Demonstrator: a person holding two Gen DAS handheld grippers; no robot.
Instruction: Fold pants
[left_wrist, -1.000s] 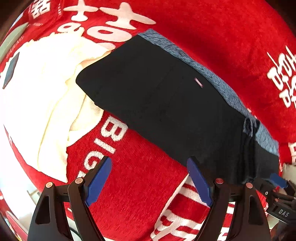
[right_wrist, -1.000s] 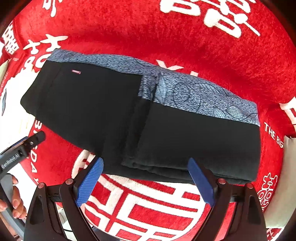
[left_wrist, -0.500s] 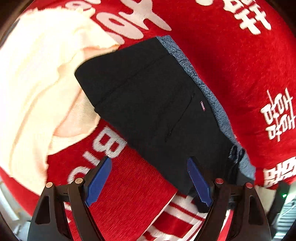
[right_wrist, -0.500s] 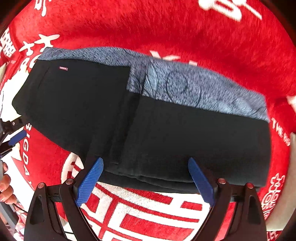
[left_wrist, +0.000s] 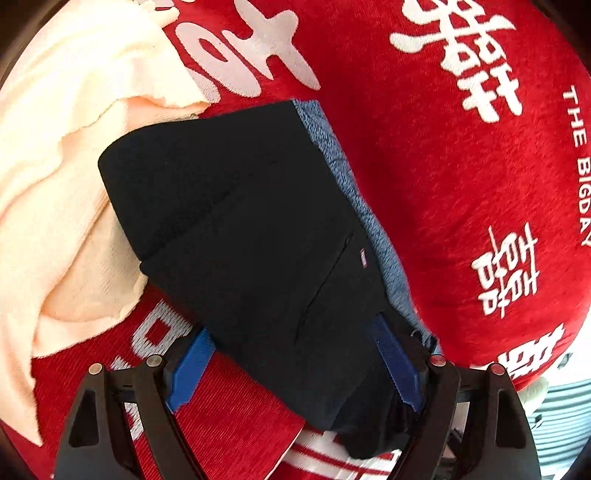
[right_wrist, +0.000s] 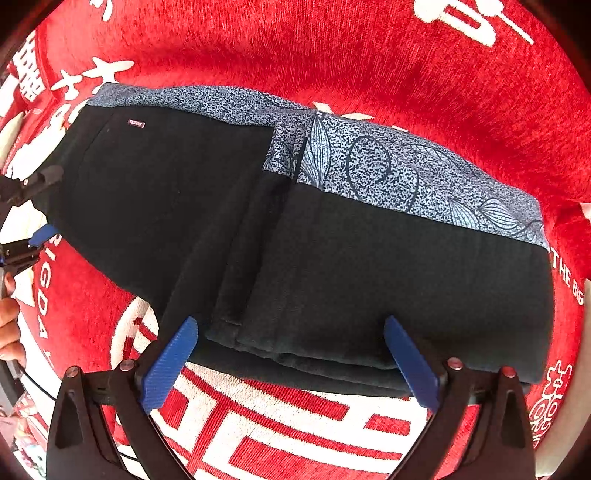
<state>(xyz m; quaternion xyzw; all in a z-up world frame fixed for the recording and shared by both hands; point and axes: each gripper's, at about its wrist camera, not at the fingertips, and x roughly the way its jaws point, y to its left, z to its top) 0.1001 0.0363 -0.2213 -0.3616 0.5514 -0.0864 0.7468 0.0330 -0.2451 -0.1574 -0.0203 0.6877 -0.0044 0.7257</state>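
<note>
Both tongs, left (left_wrist: 295, 363) and right (right_wrist: 290, 360), stand open at the near edge of the folded pants (right_wrist: 295, 251) lying on the red blanket (right_wrist: 369, 55), apparently positioned to grip for another fold.

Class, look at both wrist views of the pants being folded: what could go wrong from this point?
1. Both the left gripper and right gripper are open around the near edge of the pants; they might pinch only some of the stacked layers.
2. The cream cloth touches the pants' far end and could drag along.
</note>
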